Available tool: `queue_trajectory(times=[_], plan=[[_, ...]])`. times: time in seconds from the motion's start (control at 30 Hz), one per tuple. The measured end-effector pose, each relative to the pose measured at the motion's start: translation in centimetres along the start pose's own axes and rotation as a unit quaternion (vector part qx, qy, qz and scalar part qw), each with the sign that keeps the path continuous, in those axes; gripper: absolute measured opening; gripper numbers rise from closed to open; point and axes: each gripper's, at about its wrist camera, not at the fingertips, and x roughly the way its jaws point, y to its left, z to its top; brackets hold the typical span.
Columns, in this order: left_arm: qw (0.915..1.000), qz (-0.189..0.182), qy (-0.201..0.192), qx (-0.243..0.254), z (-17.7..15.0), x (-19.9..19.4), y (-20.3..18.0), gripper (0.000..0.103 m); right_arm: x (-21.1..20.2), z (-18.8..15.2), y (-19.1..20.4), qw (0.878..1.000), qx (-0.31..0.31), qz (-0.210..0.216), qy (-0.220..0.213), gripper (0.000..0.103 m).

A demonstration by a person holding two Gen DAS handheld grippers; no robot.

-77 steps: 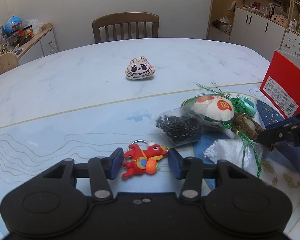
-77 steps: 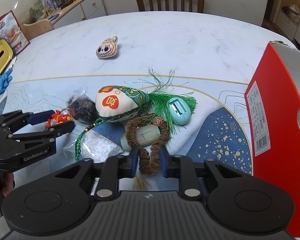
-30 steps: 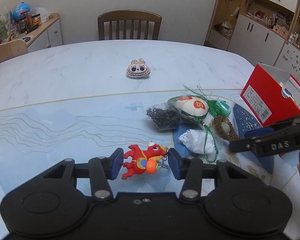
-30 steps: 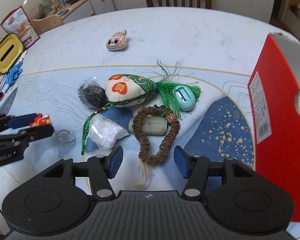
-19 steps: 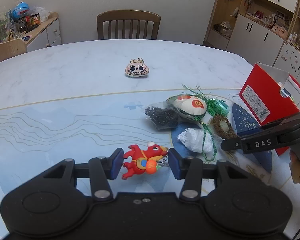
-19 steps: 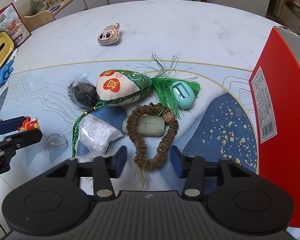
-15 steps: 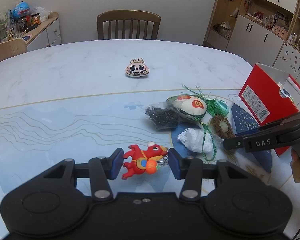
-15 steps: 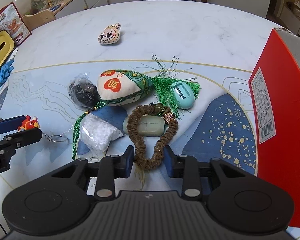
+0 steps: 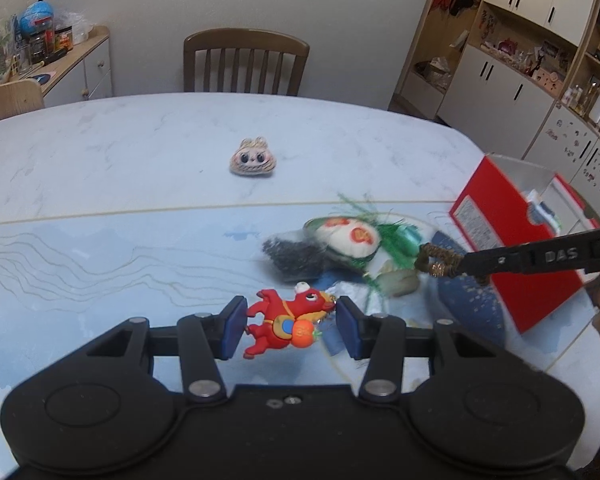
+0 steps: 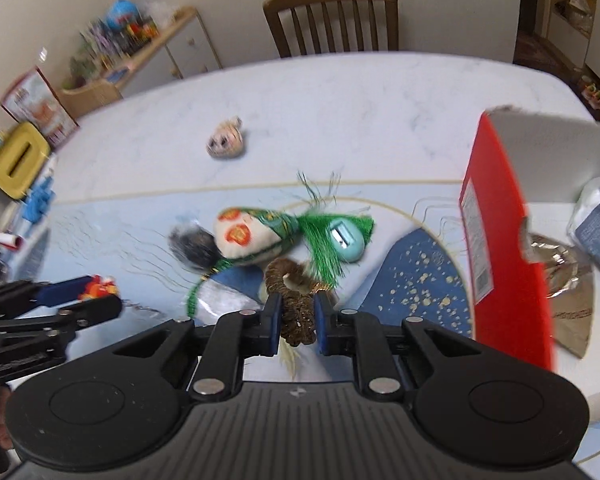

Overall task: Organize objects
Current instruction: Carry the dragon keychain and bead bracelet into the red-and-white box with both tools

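Our left gripper point(image 9: 291, 327) holds the red dragon keychain point(image 9: 286, 322) in its jaws above the near edge of the tabletop point(image 9: 120, 160). Our right gripper point(image 10: 296, 318) has its jaws clenched on the brown bead bracelet point(image 10: 294, 300), lifted clear of the pile beside the red box point(image 10: 504, 248) at the tabletop's right edge. In that pile lie the embroidered sachet point(image 10: 246, 236) with its green tassel point(image 10: 320, 236), a bag of dark beads point(image 10: 192, 246), a teal oval piece point(image 10: 346, 240) and a pale green stone point(image 9: 398, 280), while a small plush face point(image 9: 253, 159) sits alone toward the far edge.
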Motion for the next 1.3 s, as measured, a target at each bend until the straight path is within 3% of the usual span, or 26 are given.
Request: queue_trajectory(times=[0.37,0.7,1.3], plan=[[0.9992,-0.038,0.002,0.008,2.4,-2.1,-4.7,0.047,-8.0,0.3,-2.7,0.998,0.006,0.015,-0.054,0.016],[0.997,-0.064,-0.001,0.044,4.6,-1.6,-11.8,0.047,-12.8,0.3,-8.7,0.995,0.026,0.002,-0.094,0.016],[0.9908,-0.083,0.014,0.106,7.5,4.1,-25.9,0.047,-13.4,-1.4,-22.9,0.992,0.07,-0.052,-0.087,0.016]])
